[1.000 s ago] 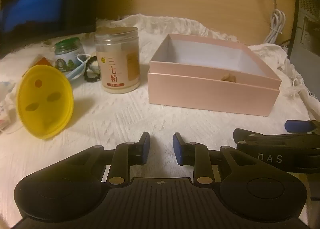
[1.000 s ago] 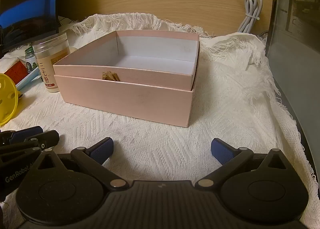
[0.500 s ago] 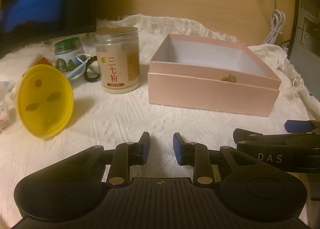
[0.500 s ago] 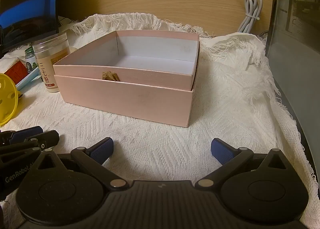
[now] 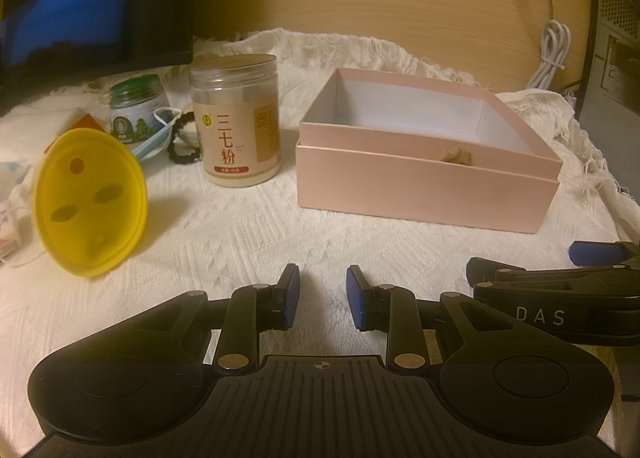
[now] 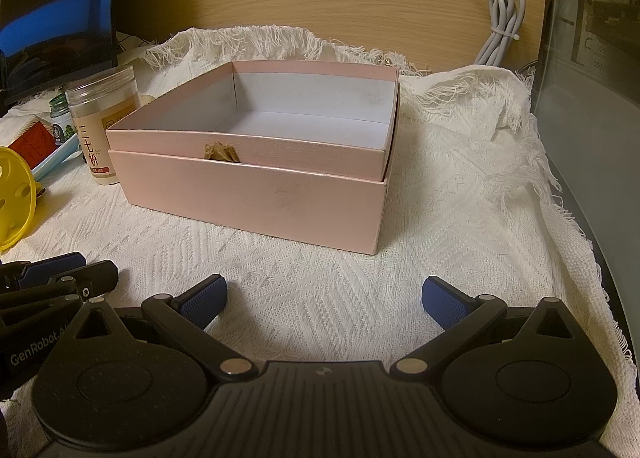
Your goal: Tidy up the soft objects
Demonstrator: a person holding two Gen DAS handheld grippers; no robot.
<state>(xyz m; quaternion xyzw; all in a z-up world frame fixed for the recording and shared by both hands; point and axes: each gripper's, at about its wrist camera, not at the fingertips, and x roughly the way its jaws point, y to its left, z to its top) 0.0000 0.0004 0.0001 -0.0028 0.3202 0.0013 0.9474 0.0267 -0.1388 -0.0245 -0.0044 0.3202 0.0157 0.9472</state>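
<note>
An open pink box [image 5: 424, 190] sits on the white cloth; its inside looks empty in the right wrist view [image 6: 256, 202]. A small tan ribbon tab [image 6: 221, 152] sticks out at its front rim. A blue face mask [image 5: 156, 138] lies at the left behind a yellow lid. My left gripper [image 5: 323, 292] rests low over the cloth in front of the box, its jaws a narrow gap apart and empty. My right gripper [image 6: 324, 298] is wide open and empty, just right of the left one.
A yellow lid [image 5: 90, 198] leans at the left. A jar with Chinese lettering [image 5: 236, 118], a green-lidded jar [image 5: 136, 106] and a black bead bracelet [image 5: 184, 154] stand behind it. A monitor [image 5: 96, 14] is at back left, a computer case [image 6: 592, 58] at right, a white cable [image 6: 504, 30] on the wall.
</note>
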